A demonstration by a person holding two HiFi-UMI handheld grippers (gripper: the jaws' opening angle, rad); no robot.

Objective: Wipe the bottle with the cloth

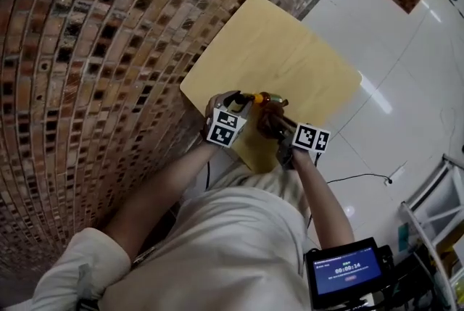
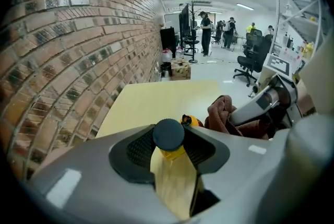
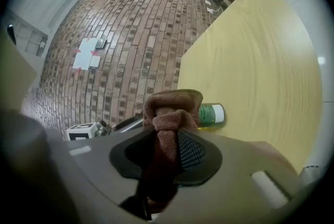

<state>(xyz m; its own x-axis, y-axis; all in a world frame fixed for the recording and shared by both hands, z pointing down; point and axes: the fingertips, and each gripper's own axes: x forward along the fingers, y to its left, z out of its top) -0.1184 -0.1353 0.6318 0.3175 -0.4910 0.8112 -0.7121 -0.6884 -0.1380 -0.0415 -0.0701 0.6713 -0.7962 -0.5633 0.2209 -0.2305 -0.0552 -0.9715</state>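
Left gripper pinches the bottle, likely light and slippery, below its cap; right gripper clamps the soft cloth.

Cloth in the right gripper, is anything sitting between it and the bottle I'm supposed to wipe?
Nothing visible does. The right gripper pinches the cloth, the left gripper holds the bottle, and the cloth is bunched right beside it over the table, with no other thing between them.
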